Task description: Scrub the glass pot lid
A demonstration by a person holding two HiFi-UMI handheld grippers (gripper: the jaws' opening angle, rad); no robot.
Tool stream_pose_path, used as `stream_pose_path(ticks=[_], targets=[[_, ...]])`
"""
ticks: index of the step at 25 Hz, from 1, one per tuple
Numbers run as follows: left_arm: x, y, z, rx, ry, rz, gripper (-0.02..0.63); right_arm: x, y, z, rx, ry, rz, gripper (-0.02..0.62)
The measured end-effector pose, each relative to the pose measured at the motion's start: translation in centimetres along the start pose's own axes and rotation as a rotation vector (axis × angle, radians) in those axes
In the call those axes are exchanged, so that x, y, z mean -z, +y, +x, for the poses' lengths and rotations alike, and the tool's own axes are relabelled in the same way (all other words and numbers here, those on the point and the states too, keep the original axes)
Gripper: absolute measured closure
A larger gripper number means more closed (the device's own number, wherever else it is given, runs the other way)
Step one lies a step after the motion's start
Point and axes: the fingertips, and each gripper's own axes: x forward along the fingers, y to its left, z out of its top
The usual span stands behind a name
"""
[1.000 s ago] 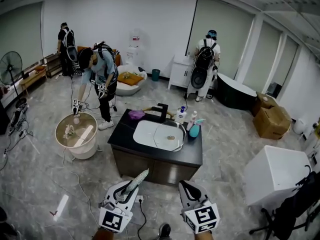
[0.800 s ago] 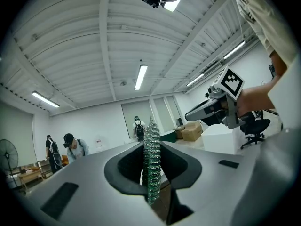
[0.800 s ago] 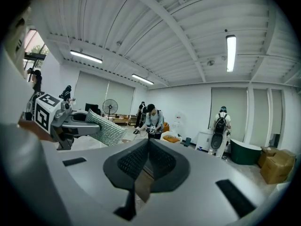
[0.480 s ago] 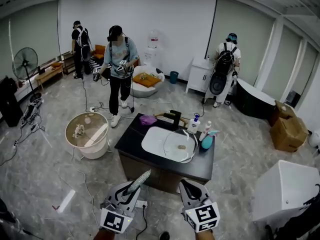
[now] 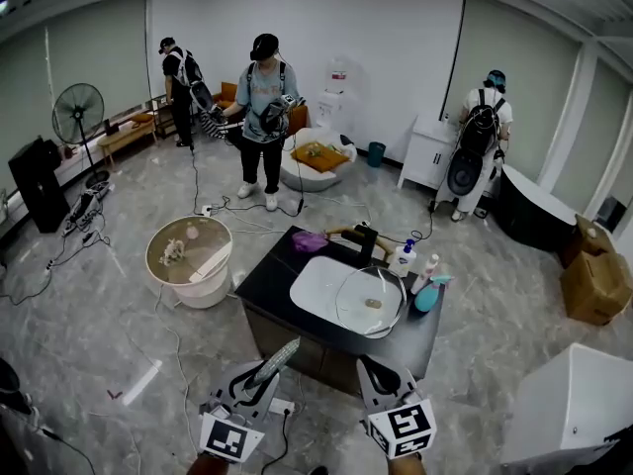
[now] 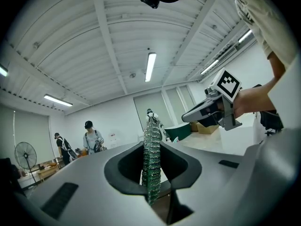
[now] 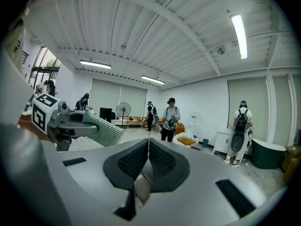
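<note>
The glass pot lid (image 5: 368, 302) lies over the right part of the white sink (image 5: 309, 287), set in a black counter (image 5: 265, 283) a few steps ahead. Both grippers are held low in front of me, well short of the counter. My left gripper (image 5: 259, 372) is shut on a green and silver mesh scrub pad (image 5: 274, 360), which stands edge-on between the jaws (image 6: 151, 159). My right gripper (image 5: 376, 372) is shut with nothing in it, its pads (image 7: 162, 161) pressed together. The right gripper view shows the left gripper's pad (image 7: 102, 129) off to its left.
A black faucet (image 5: 364, 239), a purple cloth (image 5: 309, 240), pump bottles (image 5: 403, 257) and a blue spray bottle (image 5: 428, 295) stand on the counter. A round tub (image 5: 190, 257) sits left of it and a white cabinet (image 5: 584, 404) right. Three people (image 5: 263, 117) stand farther back; cables cross the floor.
The head view has swung left, so the counter sits more to the right. The person by the round tub has walked back toward the far wall. Both grippers keep their hold and place.
</note>
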Motion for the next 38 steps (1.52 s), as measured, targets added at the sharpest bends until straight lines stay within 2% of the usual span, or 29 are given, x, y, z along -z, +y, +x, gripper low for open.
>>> stream_pose_path(ticks=[8,16,20,26,32,38], targets=[[0.1,-2.4,3.4,-0.027,0.045,0.012,0.514,1.6,-4.3,0.7,-0.039,-0.008,0.038,0.571],[-0.7,-4.0,5.6,0.005,0.055,0.025,0.514,2.6,-7.1,0.4,-0.024,-0.002,0.082,0.571],[-0.8,-4.4,7.3,0.043,0.042,0.019,0.514,2.5,-8.6,0.1,0.017,0.002,0.081,0.571],[0.0,-4.3,11.3,0.147,0.005,0.005,0.514,3.3,-11.4,0.7,0.124,0.027,0.073,0.570],[-0.2,-1.3,15.2,0.250,-0.063,0.009,0.514,2.1,-12.7,3.0,0.233,0.045,0.067,0.571],[-0.1,2.7,18.0,0.300,-0.100,-0.008,0.514,1.1,-12.7,6.5,0.291,0.053,0.069,0.571]])
